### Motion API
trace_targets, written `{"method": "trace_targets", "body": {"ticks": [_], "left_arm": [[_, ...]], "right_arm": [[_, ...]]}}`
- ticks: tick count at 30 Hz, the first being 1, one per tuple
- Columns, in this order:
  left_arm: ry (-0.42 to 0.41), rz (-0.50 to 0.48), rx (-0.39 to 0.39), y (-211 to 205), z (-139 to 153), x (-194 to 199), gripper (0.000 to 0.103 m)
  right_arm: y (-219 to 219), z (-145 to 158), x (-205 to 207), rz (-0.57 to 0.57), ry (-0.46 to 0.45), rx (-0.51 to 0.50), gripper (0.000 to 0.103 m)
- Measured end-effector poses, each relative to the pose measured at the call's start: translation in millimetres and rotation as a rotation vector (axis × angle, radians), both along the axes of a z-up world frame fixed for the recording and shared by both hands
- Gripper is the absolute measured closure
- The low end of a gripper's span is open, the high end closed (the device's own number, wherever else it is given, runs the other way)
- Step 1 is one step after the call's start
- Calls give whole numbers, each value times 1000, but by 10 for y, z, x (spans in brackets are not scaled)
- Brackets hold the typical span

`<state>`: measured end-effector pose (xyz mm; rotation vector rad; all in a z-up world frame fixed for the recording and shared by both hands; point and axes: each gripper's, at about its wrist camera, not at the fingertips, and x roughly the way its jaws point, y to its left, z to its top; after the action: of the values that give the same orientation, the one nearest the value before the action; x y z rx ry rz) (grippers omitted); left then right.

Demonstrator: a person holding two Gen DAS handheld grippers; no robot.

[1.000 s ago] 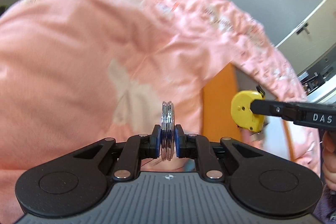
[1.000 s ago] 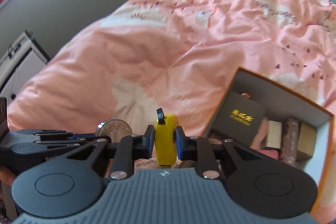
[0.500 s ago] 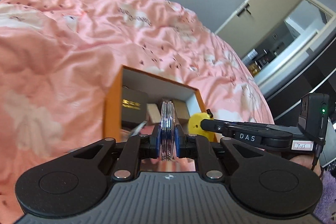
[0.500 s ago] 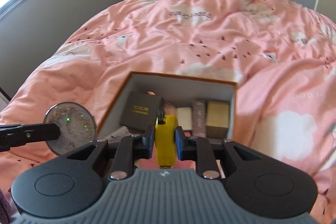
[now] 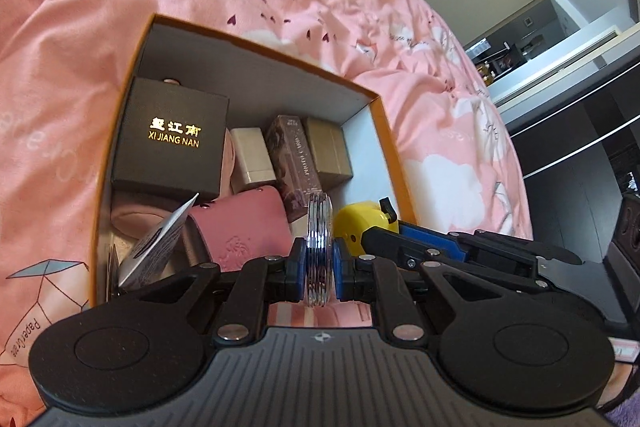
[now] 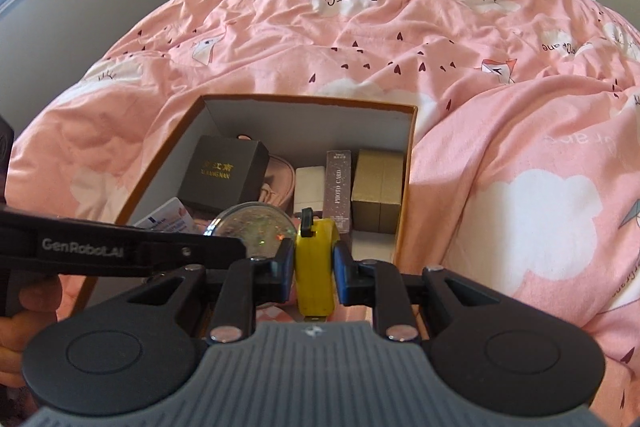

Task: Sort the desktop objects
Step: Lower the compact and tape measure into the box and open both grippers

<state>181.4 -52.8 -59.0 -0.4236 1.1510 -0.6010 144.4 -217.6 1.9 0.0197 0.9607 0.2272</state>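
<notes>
Both loads above box rim (image 6: 312,99)

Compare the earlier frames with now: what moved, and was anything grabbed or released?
Both grippers swung from the pink bedspread to the open orange-rimmed cardboard box. The left gripper still clamps the round glittery disc; the right gripper still clamps the yellow tape measure. Nothing released; the box contents look unchanged.

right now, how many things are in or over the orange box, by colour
black: 1, the XI JIANG NAN box
pink: 2, pouch and the soft bag behind it
white: 1, small box
brown: 1, photo card box
gold: 1, box
yellow: 1, tape measure
silver glitter: 1, round disc
printed card: 1
total: 9
</notes>
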Motion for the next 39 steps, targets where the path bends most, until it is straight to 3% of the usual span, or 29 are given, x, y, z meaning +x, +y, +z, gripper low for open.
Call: {"method": "trace_targets", "body": {"ticks": [6,13,26,32,35,39], "left_arm": [[55,4,25,-45,-186,106,89],[48,4,78,-68,-221,125,88],[-91,22,158,61,152,-41,85],[-167,55,278,93,319,-117,79],[-163,75,319,143,339,-141,79],[-166,89,333,200,360,-199,79]], "right_arm": [[61,-127,78,23,7,-52,81],[164,-222,86,52,12,-117,81],[419,-317,61,75,-33,-241,82],[642,-406,9,110,-96,-362,82],[670,-424,-3,115,-96,-362,81],[661,-418,-31,125,-73,-283,81]]}}
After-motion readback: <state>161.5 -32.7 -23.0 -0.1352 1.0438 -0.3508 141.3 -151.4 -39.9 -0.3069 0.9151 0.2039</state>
